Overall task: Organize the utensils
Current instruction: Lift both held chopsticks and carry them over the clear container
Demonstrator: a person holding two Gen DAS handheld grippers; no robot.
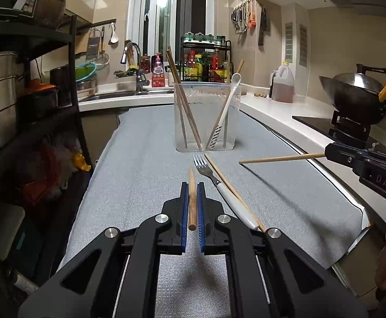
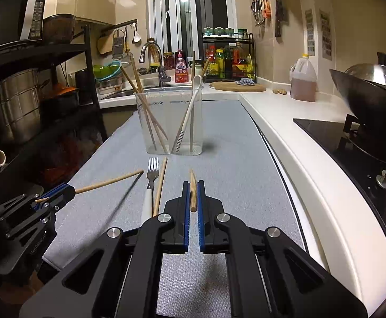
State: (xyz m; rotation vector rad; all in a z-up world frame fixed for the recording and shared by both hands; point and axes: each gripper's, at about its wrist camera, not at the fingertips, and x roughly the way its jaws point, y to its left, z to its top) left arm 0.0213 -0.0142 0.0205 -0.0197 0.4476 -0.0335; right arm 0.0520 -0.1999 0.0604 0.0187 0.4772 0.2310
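In the left wrist view, the left gripper fills the lower centre of the frame, its blue-lined jaws clamped on a wooden chopstick that points forward between them. At the right edge of the same frame, the right gripper reaches in from the side, pinching a second chopstick that sticks out toward the left, raised above the mat with its shadow below.

On the grey mat, just right of the left gripper's fingertips, lie a fork with a white handle and a loose chopstick, side by side and touching along the handle, both slanting toward the lower right. Directly behind them in mid-frame stands the clear utensil holder, already holding several chopsticks leaning left and a white spoon leaning right.

The fork and loose chopstick lie between the grippers and the holder. A dish rack shelf with pots crowds the left edge; a wok on the stove sits at the right, and an oil jug stands on the white counter beyond the mat. A sink faucet and a bottle rack line the back wall.
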